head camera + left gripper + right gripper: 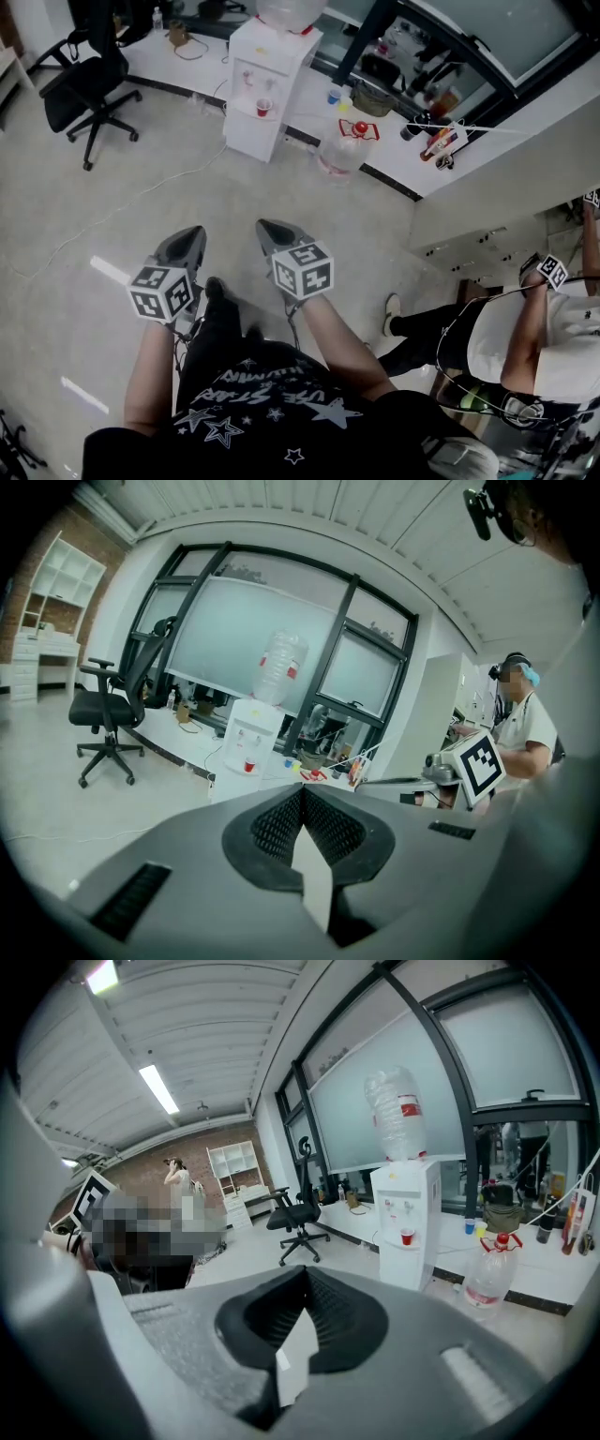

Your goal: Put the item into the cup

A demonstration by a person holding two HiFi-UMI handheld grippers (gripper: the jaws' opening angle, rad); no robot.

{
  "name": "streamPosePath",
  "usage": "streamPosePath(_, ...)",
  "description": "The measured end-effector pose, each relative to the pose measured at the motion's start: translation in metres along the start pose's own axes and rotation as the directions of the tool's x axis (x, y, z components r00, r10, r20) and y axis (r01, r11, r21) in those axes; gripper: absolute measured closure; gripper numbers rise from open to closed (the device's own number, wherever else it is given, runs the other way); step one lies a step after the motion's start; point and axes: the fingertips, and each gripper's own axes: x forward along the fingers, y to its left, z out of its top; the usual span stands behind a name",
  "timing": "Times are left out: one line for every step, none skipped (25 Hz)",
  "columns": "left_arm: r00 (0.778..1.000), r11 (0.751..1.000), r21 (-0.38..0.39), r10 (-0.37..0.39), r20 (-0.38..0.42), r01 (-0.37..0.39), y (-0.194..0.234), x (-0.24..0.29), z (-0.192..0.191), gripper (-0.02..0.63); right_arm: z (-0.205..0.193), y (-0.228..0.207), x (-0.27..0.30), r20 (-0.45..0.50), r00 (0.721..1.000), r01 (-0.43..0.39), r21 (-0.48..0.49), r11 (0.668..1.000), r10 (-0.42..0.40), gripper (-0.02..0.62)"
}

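Observation:
Both grippers are held out in front of the person's body, above the bare floor, away from any table. In the head view my left gripper [194, 232] and right gripper [264, 228] point forward side by side, each with its marker cube behind it. The left gripper [302, 788] has its ribbed pads pressed together with nothing between them. The right gripper [306, 1272] is shut the same way and empty. A small red cup [263, 107] stands on the water dispenser's shelf, far ahead. No item to be placed shows in any view.
A white water dispenser [267, 84] stands ahead, with a large water bottle [342, 150] on the floor beside it. A black office chair [94, 80] is at the far left. Another person [525, 347] with marker-cube grippers works at the right. A white counter [403, 155] runs along the windows.

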Motion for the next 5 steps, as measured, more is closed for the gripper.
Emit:
streamPosePath(1.0,1.0,0.002,0.0,0.002,0.0,-0.005,-0.003,-0.003,0.6,-0.002,0.002,-0.006,0.004,1.0,-0.001,-0.002,1.0,0.001,0.595)
streamPosePath(1.0,1.0,0.004,0.0,0.003,-0.001,-0.01,-0.006,-0.006,0.6,-0.005,0.003,-0.011,0.006,1.0,-0.001,-0.005,1.0,0.001,0.595)
streamPosePath(1.0,1.0,0.005,0.0,0.005,0.0,-0.015,-0.008,-0.01,0.6,-0.008,0.004,-0.017,0.008,1.0,0.0,-0.009,1.0,0.0,0.595)
streamPosePath(1.0,1.0,0.005,0.0,0.006,0.0,-0.02,-0.011,-0.013,0.6,-0.011,0.004,-0.023,0.008,1.0,0.001,-0.013,1.0,-0.001,0.595)
streamPosePath(1.0,1.0,0.004,0.0,0.008,0.0,-0.025,-0.013,-0.017,0.6,-0.014,0.004,-0.028,0.008,1.0,0.003,-0.016,1.0,-0.003,0.595)
